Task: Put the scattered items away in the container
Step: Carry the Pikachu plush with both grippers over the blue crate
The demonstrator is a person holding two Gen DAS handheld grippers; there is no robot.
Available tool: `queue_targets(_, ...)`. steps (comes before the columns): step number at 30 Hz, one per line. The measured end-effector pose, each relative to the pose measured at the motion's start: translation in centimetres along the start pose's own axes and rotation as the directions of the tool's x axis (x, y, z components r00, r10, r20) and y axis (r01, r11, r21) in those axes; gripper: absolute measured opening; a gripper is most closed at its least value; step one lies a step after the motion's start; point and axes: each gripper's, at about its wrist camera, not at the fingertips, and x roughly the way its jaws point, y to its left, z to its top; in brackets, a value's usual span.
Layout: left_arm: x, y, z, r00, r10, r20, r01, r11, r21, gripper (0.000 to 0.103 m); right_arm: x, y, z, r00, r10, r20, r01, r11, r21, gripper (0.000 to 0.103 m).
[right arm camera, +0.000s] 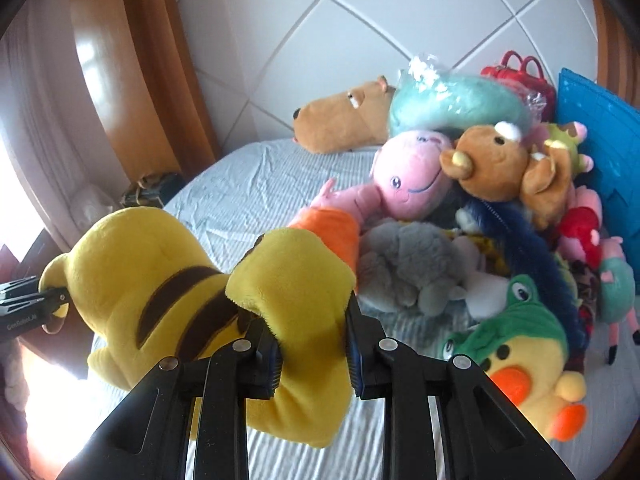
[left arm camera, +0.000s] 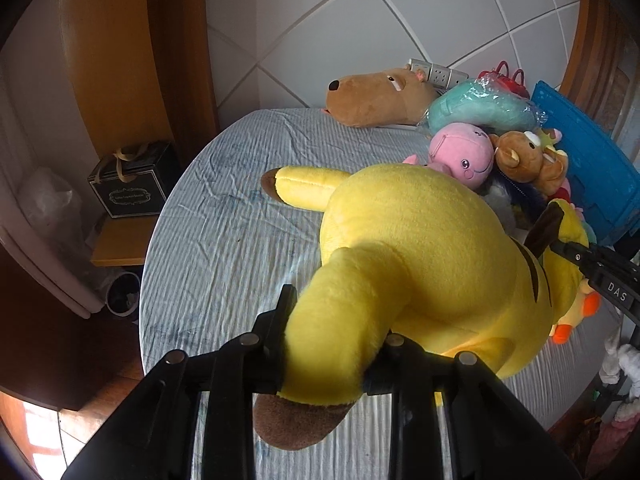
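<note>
Yellow plush [left arm camera: 420, 248] hangs between both grippers; left gripper [left arm camera: 332, 344] clamps its foot; right gripper [right arm camera: 312, 356] clamps its tail.

L gripper [left arm camera: 332, 344]: fingers closed on yellow plush toy [left arm camera: 420, 248] limb, pointing fwd over bed. R gripper [right arm camera: 312, 344]: fingers clamped on the toy's tail, approx level, opposite the L unit.

One big yellow plush [left arm camera: 432, 248], one brown capybara plush [left arm camera: 380, 98], one blue crate [left arm camera: 596, 168], two grippers.
</note>
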Motion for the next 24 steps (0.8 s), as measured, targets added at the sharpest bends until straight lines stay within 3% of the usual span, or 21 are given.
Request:
queue_targets(6, -2.6, -3.4, 0.6, 0.999, -0.03, 0.03, 0.029, 0.999, 0.028, 0.025, -4.7, -1.1, 0.2, 0.998, -0.035, 0.047, 0.035, 0.999, -0.003, 0.025)
queue_targets(12, -3.8, -6.3, 1.1, 0.992, -0.121, 0.03, 0.117, 0.987, 0.108, 0.025, -9.5, -2.4, -0.5, 0.987, -0.135, 0.082, 0.131, 0.99, 0.055, 0.025)
queue_targets(24, -5.6, -12.5, 0.2, 0.956, -0.294, -0.012, 0.286, 0.917, 0.28, 0.025, -17.3, -3.2, -4.6, 0.934, -0.353, 0.064, 0.337, 0.925, 0.178, 0.026)
